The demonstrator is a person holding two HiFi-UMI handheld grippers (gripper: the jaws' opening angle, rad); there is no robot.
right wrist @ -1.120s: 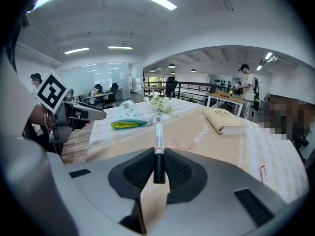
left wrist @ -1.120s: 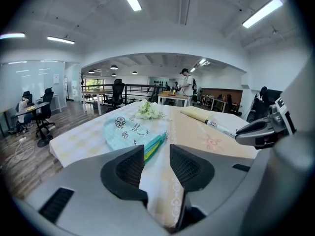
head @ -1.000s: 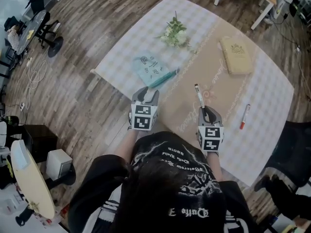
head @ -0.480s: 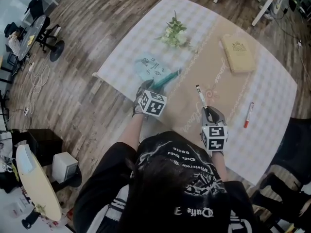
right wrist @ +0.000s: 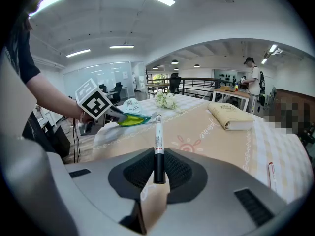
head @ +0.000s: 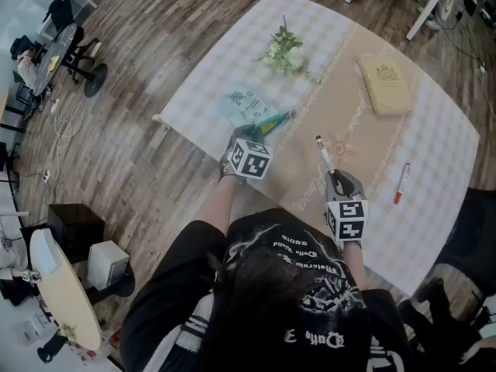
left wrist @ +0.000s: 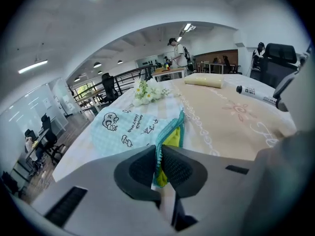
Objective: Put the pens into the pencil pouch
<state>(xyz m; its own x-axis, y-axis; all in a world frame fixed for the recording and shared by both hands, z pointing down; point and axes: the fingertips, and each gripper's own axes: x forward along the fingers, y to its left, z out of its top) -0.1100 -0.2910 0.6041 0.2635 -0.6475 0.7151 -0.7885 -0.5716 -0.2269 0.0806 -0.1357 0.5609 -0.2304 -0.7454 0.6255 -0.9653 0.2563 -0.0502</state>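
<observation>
The pencil pouch point(head: 242, 106), pale blue with small doodles, lies flat on the checked cloth of the table point(head: 443, 142), near the person's left edge and just beside the beige runner point(head: 355, 126); its teal zipper edge point(left wrist: 169, 130) faces the runner and gapes enough to show a yellow lining point(left wrist: 173, 139); the left gripper point(left wrist: 158, 157) has just been closing its jaws, and they now pinch the near end of that zipper edge, with the fabric between the pads; the right gripper point(right wrist: 158, 170) hovers over the runner with its jaws clamped on the black end of a white-barrelled pen point(right wrist: 158, 134), which points up and away from the person; from the right gripper view the left gripper's marker cube and the forearm behind it sit at the near end of the pouch's mouth, while the runner lies between the held pen and the opening; a second pen with a red cap point(head: 401, 183) rests on the cloth well to the right, apart from both grippers; farther off stand a small bunch of white flowers point(head: 285, 53) just beyond the pouch and a closed yellowish book point(head: 385, 84) on the runner's far end; a wooden floor point(head: 132, 99) surrounds the table.
</observation>
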